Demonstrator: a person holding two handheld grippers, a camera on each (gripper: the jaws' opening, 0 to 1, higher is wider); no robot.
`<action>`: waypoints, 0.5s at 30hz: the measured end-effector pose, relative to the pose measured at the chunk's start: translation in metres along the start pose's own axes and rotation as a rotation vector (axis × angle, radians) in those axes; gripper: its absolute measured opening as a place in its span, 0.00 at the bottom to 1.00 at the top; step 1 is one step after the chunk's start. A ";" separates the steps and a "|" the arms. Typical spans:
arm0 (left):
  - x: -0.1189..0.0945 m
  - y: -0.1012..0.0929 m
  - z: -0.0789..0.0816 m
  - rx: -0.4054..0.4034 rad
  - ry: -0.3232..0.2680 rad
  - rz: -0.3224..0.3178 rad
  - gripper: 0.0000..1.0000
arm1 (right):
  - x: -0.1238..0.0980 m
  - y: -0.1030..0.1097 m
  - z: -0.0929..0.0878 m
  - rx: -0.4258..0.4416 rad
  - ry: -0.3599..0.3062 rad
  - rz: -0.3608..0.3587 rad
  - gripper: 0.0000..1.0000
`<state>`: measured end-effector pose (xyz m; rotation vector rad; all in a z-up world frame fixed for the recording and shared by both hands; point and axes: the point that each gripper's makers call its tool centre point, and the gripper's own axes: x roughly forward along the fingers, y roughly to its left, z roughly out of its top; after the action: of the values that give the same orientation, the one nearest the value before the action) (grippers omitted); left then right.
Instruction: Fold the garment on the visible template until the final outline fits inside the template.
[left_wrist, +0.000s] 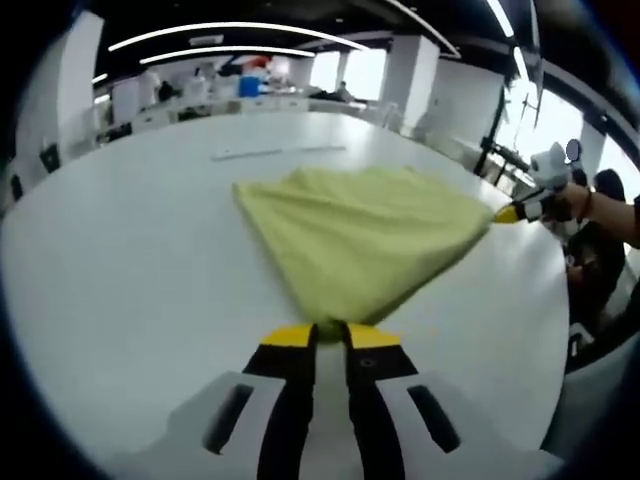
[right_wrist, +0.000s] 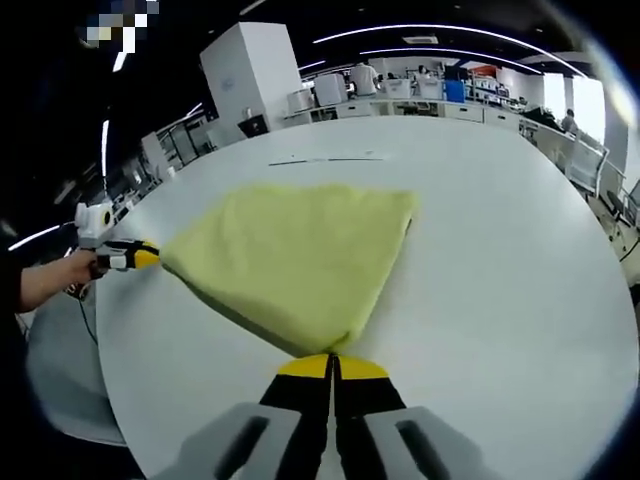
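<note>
Because each gripper has pinched a separate corner of the yellow garment (left_wrist: 365, 240), the cloth is stretched between them and hangs in a taut, fan-like sheet above the white worktop (left_wrist: 130, 260). Seen from the left gripper view, the left gripper (left_wrist: 330, 335) has its fingers closed tight on the near corner, where the fabric bunches into a narrow point, while the right gripper (left_wrist: 510, 213) shows at the far right edge of the garment, held by a hand, its yellow tips nipped on the opposite corner. From the right gripper view the picture mirrors this: the right gripper's own fingers are shut with no gap on the near gathered corner, and the left gripper comes in from the left, clamped on the pointed end of the cloth. Holding two corners apart like this looks meant to keep one edge straight and the fabric free of wrinkles, so that it can be laid down or folded over cleanly. The far part of the garment trails toward the worktop; whether it touches there I cannot tell. A thin pale line (right_wrist: 325, 160) lies on the worktop beyond the cloth, possibly part of the template, though it is too faint to be sure. Judging from this, the fold is in progress, not finished.
</note>
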<state>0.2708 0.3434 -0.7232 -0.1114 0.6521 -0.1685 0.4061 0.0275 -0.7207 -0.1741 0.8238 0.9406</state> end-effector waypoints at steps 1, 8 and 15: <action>0.001 0.001 -0.003 0.009 0.015 0.006 0.05 | 0.000 0.000 0.000 -0.001 0.001 0.000 0.00; 0.000 -0.001 -0.005 0.086 0.050 0.007 0.00 | -0.006 -0.003 0.003 -0.044 -0.006 0.001 0.00; -0.002 0.000 -0.005 0.103 0.055 0.006 0.00 | -0.007 -0.001 -0.002 -0.030 0.013 0.017 0.00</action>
<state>0.2660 0.3436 -0.7256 -0.0055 0.6976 -0.2001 0.4034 0.0214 -0.7172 -0.1998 0.8244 0.9686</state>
